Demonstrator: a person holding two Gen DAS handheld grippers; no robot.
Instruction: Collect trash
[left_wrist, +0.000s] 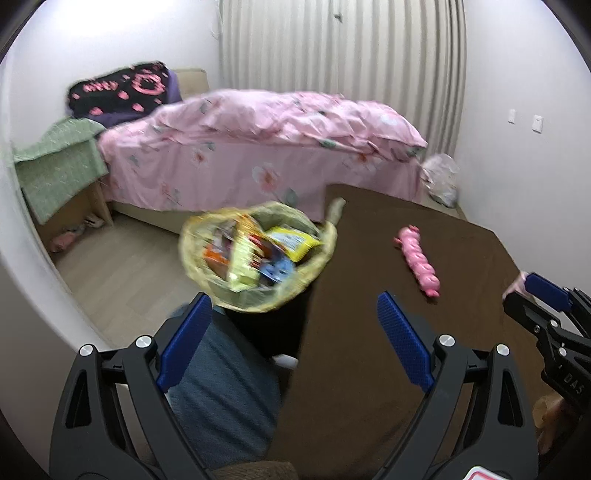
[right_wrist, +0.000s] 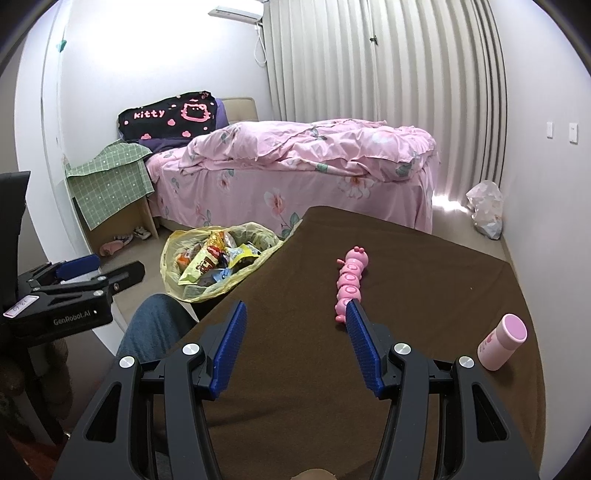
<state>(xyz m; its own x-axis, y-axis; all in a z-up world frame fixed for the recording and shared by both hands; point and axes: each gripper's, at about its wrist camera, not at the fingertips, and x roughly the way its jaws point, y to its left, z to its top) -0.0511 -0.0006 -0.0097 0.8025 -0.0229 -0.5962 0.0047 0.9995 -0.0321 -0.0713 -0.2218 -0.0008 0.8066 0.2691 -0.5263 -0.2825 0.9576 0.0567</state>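
Yellow trash bag (right_wrist: 218, 258) is seen full beside table (right_wrist: 424, 332). Left gripper (left_wrist: 295, 343) and right gripper (right_wrist: 295, 347) are held wide open, empty. Bag rim should be pinched, not wrappers.

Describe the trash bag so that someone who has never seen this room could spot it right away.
Find the brown-covered table in front of the pink bed. Just off its left edge, low by the floor, sits the yellow trash bag, open at the top. It alone is stuffed with colourful snack wrappers; the other bag, by the curtain, is whitish.
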